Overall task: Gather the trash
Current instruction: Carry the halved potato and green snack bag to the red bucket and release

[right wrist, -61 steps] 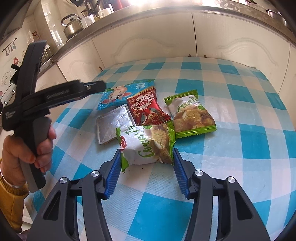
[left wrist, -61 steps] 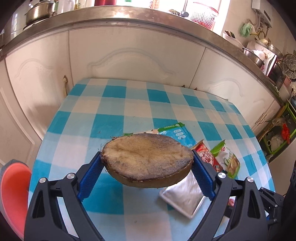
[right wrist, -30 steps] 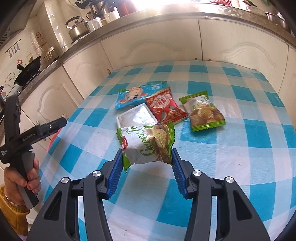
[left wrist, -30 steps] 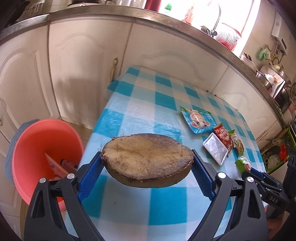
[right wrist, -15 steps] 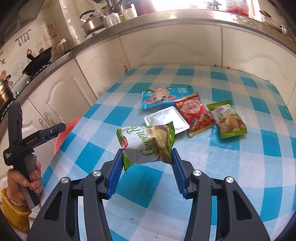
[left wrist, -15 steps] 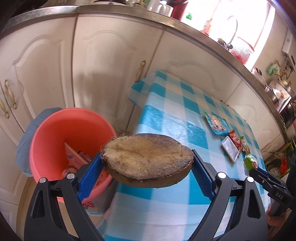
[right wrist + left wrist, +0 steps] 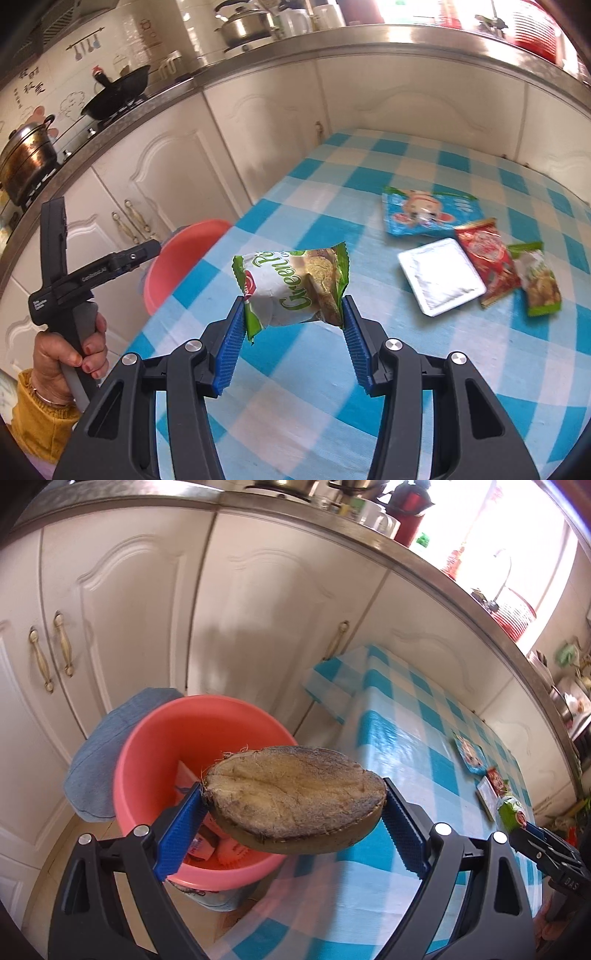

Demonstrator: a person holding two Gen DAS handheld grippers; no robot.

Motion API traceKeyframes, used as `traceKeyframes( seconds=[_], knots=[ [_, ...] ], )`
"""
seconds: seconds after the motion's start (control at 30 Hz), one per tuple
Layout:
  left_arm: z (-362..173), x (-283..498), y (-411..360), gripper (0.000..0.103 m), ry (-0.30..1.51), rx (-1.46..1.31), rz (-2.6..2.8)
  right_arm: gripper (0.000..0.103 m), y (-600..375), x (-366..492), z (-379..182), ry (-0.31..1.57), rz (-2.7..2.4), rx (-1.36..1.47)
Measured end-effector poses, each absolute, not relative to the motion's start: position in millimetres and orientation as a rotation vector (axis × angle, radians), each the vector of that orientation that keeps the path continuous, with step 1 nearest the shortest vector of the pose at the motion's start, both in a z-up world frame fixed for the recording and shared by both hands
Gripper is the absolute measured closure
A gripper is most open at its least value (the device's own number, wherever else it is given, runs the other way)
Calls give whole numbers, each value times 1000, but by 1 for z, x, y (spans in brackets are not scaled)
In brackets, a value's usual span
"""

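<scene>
Left gripper (image 7: 291, 821) fingers clamped on a load, right gripper (image 7: 293, 334) fingers likewise clamped, both raised

Readable text: "Green P…" in green letters on the snack bag (image 7: 295, 291) clamped in the right gripper (image 7: 293, 345); rest of the word is folded away. "DAS" is printed on the black tool body (image 7: 570, 884) at the right edge of the left wrist view. Chinese characters on the wall tiles (image 7: 31, 86) and the print on the other black tool (image 7: 96, 275) are too blurred to read.

Bright daylight, overexposed at the window (image 7: 517, 535); glare along the steel counter edge (image 7: 406, 40) and glossy tabletop (image 7: 402, 738); soft shadows on cabinet doors (image 7: 236, 635); strong fisheye curvature, dark vignetted corners, slight edge blur.
</scene>
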State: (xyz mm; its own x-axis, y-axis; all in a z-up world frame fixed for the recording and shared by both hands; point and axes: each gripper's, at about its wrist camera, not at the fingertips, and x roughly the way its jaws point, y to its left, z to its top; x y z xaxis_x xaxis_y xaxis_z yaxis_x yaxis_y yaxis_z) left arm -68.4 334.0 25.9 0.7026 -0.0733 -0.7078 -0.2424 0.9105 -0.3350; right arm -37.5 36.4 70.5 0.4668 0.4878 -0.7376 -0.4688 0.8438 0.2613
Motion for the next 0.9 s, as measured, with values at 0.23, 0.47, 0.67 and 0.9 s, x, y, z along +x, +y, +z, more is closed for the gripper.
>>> traceKeyframes(
  seconds=[0.23,0.47,0.67,0.9],
  knots=[
    [17,-71,361,12,788,-468,145,51,93,-32,77,915,697,-27],
    [5,-69,384,12,801,-506,183,51,146,-25,76,927,796,-69],
    [-6,-64,396,12,820,-526,203,51,184,-19,68,952,851,-106],
    [-22,-57,403,12,847,-538,209,50,208,-9,58,984,874,-122]
  ],
)
